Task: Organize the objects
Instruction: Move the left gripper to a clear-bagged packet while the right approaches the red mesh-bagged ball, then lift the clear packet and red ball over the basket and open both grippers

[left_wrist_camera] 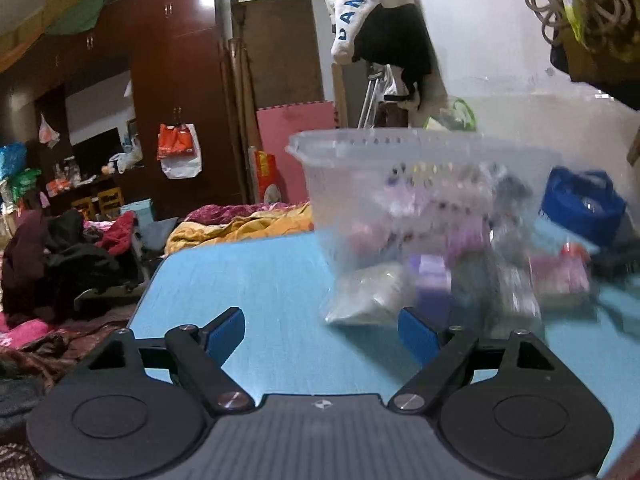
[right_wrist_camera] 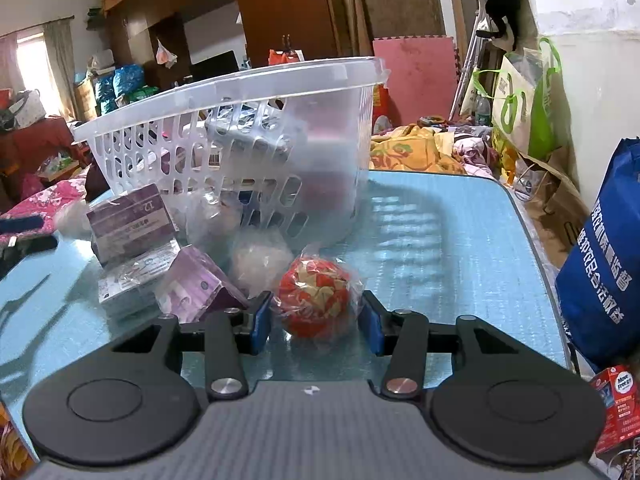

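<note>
A cluttered bedroom; a blue table (right_wrist_camera: 460,240) holds a clear basket (right_wrist_camera: 248,128) with purple boxes (right_wrist_camera: 128,220) spilled at its left. The left gripper (left_wrist_camera: 322,330) hovers wide open, empty. The right gripper (right_wrist_camera: 316,320) pinches a red wrapped ball (right_wrist_camera: 316,296) — its slick, loose plastic could slip free when lifted toward the basket.

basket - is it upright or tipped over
Upright. The clear basket stands on the blue table, rim on top and open upward; purple boxes lie outside it.
</note>
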